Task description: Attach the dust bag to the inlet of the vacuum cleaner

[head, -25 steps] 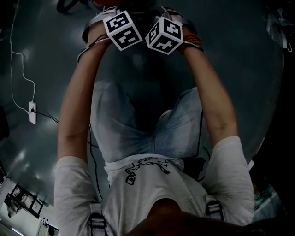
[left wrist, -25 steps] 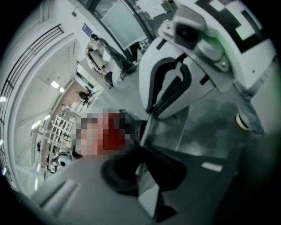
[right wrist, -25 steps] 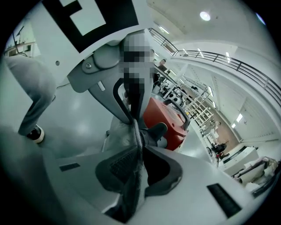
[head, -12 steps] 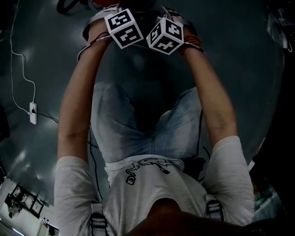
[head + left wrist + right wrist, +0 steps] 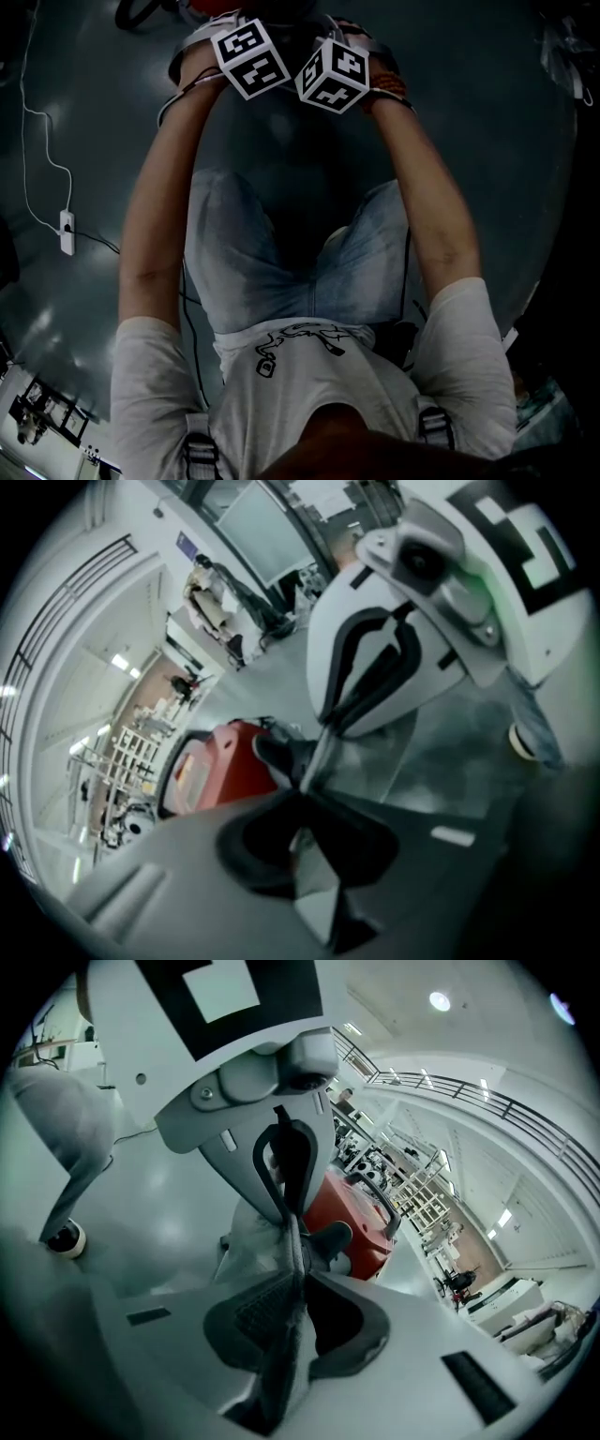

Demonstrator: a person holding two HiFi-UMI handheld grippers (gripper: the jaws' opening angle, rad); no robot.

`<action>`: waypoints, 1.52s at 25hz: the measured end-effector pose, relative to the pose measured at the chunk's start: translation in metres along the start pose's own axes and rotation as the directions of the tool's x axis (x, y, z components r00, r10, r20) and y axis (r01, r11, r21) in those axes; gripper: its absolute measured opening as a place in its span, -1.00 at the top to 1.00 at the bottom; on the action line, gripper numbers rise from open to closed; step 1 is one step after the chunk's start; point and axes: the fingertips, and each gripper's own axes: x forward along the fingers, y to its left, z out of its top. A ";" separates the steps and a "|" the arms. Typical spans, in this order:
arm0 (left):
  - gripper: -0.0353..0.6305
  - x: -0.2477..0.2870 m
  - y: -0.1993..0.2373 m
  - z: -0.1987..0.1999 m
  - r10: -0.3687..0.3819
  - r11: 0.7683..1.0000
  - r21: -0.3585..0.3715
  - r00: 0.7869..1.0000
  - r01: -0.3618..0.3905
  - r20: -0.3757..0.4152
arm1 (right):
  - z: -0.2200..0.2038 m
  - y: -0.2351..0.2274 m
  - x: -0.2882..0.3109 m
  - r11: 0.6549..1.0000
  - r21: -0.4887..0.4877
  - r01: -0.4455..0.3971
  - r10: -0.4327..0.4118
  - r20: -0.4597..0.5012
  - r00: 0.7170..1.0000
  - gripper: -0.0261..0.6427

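Note:
The dust bag (image 5: 251, 1237), a thin grey-white cloth, is stretched between my two grippers just in front of the red vacuum cleaner (image 5: 354, 1206). My right gripper (image 5: 302, 1274) is shut on one edge of it. My left gripper (image 5: 305, 803) is shut on the facing edge, with the cloth (image 5: 412, 752) spreading off to the right. The two grippers sit tip to tip. The vacuum's black inlet (image 5: 277, 756) lies close behind the pinched cloth. In the head view only the marker cubes (image 5: 249, 58) (image 5: 332, 75) show, side by side at the top, and the jaws are hidden.
I stand over a dark glossy floor (image 5: 84, 112). A white power strip (image 5: 67, 230) with its cable lies at the left. A small round roll (image 5: 66, 1238) rests on the floor beside the grippers. Shelving and equipment (image 5: 412, 1180) stand far behind the vacuum.

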 end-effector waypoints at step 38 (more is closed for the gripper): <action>0.88 -0.064 -0.036 0.028 0.293 0.726 -0.686 0.882 0.045 0.369 | 0.007 0.015 -0.063 0.702 0.710 -0.048 -0.211 0.272 0.939 0.89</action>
